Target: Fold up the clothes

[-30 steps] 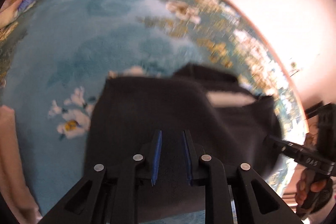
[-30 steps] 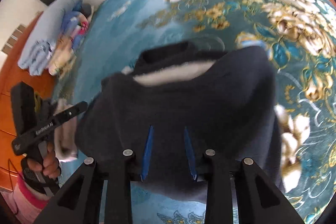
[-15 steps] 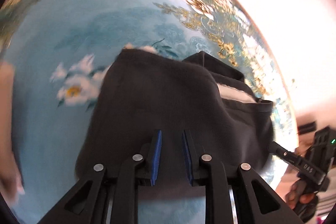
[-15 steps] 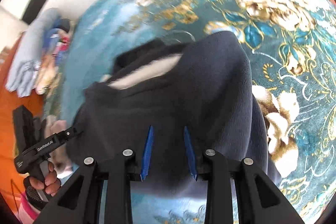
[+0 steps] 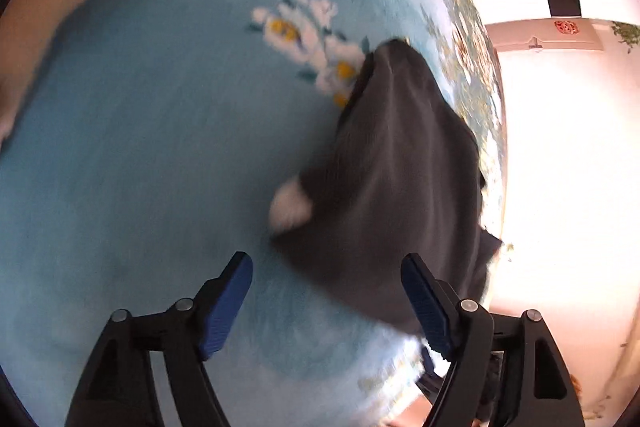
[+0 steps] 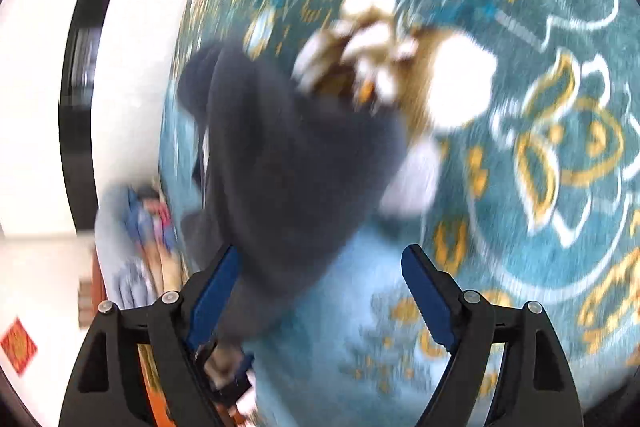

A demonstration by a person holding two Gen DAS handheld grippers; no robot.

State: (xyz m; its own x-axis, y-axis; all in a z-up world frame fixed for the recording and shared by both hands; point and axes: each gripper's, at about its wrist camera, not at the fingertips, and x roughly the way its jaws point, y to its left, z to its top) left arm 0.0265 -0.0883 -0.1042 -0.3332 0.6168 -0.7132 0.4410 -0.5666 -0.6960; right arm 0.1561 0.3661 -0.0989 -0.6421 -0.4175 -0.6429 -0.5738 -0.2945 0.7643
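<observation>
Teal carpet with gold scrolls and a cream flower ahead of the right-hand tool. Paler blue carpet, white-and-yellow blossoms ahead of the left-hand tool. Bright white wall off to its right. Red square sticker low left, black vertical strip above.

Both wrist views: same dark garment

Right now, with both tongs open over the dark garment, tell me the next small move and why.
Probably pull both back. The left tongs and right tongs are open and empty, and the dark garment lies bunched on the blue floral blanket, apparently released.
</observation>
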